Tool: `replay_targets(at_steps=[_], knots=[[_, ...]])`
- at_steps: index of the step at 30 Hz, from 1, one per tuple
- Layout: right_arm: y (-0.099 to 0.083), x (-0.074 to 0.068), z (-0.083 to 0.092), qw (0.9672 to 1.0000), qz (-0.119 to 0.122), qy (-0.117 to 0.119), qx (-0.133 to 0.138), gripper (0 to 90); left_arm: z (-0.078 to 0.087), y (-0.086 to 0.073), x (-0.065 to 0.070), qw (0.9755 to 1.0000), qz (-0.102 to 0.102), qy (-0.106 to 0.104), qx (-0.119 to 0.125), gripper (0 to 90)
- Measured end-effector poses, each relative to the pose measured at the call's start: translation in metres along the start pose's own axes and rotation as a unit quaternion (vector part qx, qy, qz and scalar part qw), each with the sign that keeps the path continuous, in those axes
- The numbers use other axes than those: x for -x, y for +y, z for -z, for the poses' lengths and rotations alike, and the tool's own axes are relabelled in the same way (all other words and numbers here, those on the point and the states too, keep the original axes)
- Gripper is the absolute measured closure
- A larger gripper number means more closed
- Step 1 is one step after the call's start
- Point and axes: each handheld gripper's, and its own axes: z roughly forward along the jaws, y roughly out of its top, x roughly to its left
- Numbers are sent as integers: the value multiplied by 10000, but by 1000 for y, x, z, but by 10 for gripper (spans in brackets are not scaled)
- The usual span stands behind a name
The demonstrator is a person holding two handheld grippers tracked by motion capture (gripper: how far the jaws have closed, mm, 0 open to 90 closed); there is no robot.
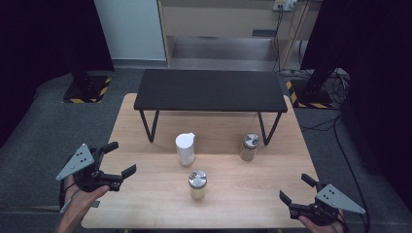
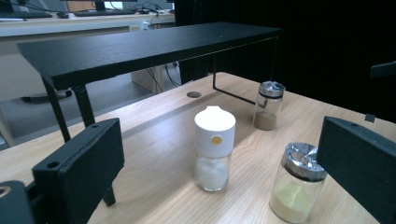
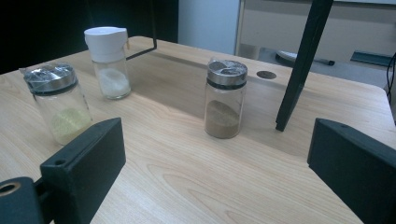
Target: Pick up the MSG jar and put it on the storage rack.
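Three jars stand upright on the wooden table (image 1: pixel 145 204), and the white-capped jar (image 1: pixel 185 149) serves as the landmark: it sits near the table's middle, just in front of the black shelf (image 1: pixel 210 91) that stands on thin legs over the far half of the table. The yellow jar (image 1: pixel 197 184) (metal lid, pale yellow powder) stands near it on the person's side and slightly to the right, apart from it. The brown jar (image 1: pixel 249 147) (metal lid, brown powder at its bottom) stands well to the right of the white-capped jar, beside the shelf's right leg. The left gripper (image 1: pixel 116 164) hangs at the table's left edge, well to the left of the white-capped jar and a little nearer the person; its jaws are spread wide and hold nothing. In the left gripper view the white-capped jar (image 2: pixel 214 148) stands ahead between the two jaws, the yellow jar (image 2: pixel 297 182) close by the right jaw, and the brown jar (image 2: pixel 268 105) farther back; none touches the gripper. The right gripper (image 1: pixel 297 188) hangs at the table's near right corner, well to the right of the white-capped jar and nearer the person, jaws likewise spread wide and empty. In the right gripper view the brown jar (image 3: pixel 225 98) stands ahead between the jaws, the yellow jar (image 3: pixel 60 102) just beyond the left jaw, and the white-capped jar (image 3: pixel 108 62) behind that.
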Motion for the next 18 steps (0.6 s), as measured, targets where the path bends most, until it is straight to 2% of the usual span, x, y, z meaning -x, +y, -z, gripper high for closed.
replay_targets(at_steps=[18], knots=[[0,0,0,10000,11,23,-10,49,-35,18,-8,9995,-84,-223,-207,0]])
